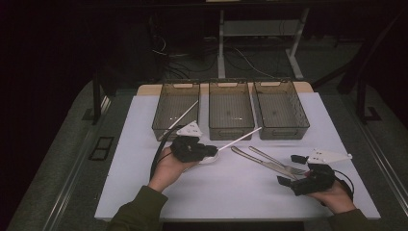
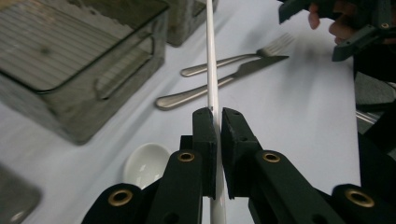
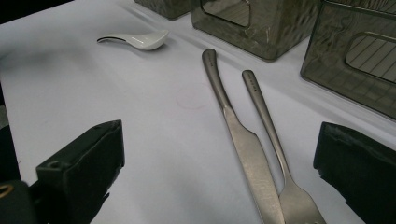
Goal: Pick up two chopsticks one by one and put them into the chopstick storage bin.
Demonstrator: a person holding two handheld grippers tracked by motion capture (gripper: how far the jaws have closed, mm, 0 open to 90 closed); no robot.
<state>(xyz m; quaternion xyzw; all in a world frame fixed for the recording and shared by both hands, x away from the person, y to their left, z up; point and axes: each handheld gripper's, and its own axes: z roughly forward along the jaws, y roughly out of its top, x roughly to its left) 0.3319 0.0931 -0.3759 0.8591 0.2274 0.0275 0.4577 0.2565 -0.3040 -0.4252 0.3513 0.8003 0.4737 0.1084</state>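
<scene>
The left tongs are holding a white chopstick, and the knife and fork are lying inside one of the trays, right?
Not quite. The left tongs do hold the white chopstick, but the knife and fork lie on the white table, in front of the trays, as the high view shows.

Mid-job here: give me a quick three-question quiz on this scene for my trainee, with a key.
1. True or false: the left gripper is shut on the white chopstick.
2. How many trays stand at the far side of the mat?
3. Which two pieces lie on the mat in front of the open right gripper? A) knife and fork B) two ladles C) plate and cup

Key: 1 true. 2 three; a second chopstick leans in the left tray. 3 A: knife, fork.
</scene>
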